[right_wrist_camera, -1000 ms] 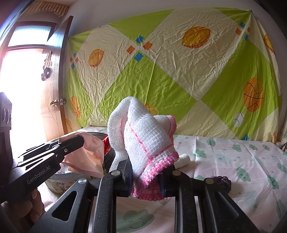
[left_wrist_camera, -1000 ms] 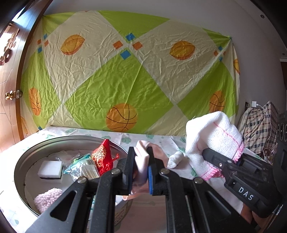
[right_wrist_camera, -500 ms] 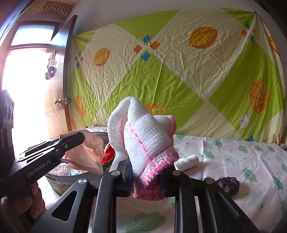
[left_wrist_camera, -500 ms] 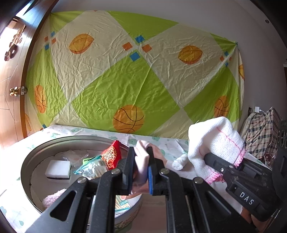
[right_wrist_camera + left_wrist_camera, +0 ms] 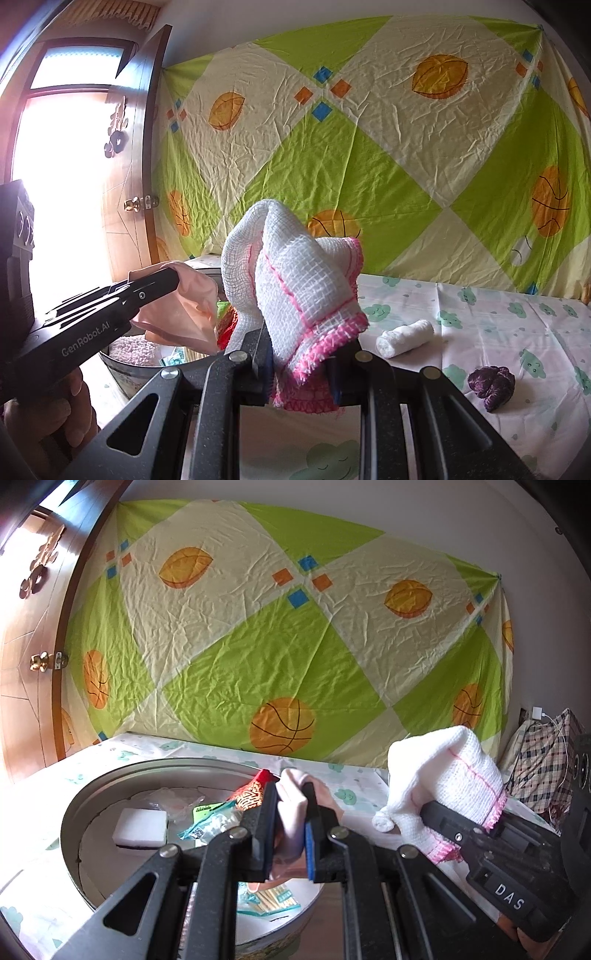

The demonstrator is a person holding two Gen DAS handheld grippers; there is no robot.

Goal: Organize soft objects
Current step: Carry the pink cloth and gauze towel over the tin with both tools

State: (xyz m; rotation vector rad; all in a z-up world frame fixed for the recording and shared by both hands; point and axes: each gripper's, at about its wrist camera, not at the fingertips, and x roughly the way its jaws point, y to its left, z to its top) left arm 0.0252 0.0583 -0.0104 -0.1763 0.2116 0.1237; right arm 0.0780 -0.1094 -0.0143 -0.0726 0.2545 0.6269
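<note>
White mesh cloth (image 5: 303, 291) with pink fringe sits centre frame in the right wrist view, pinched at its lower edge by the right gripper (image 5: 299, 373), jaws nearly shut on the fabric, rest of the cloth standing up above them. Pale pink cloth (image 5: 291, 812) is lower centre of the left wrist view, clamped in the left gripper (image 5: 290, 834), jaws fully closed on it, cloth hanging over the near rim of the round metal tin (image 5: 85, 797). Change over the last second: both views have slid sideways, tin and the sponge (image 5: 140, 825) inside it now sit further right in the left view, and the rolled white cloth (image 5: 404, 338) and dark purple bundle (image 5: 491, 384) have come further into the lower right of the right view. Grips unchanged. Reads as both cloths being carried toward the tin, drop not yet made. Tin already holds snack packets (image 5: 214, 818) and a red pouch (image 5: 255, 794). Patterned sheet (image 5: 280, 646) fills the upper frame; cloud-print table cover (image 5: 498, 321) lower right.
</note>
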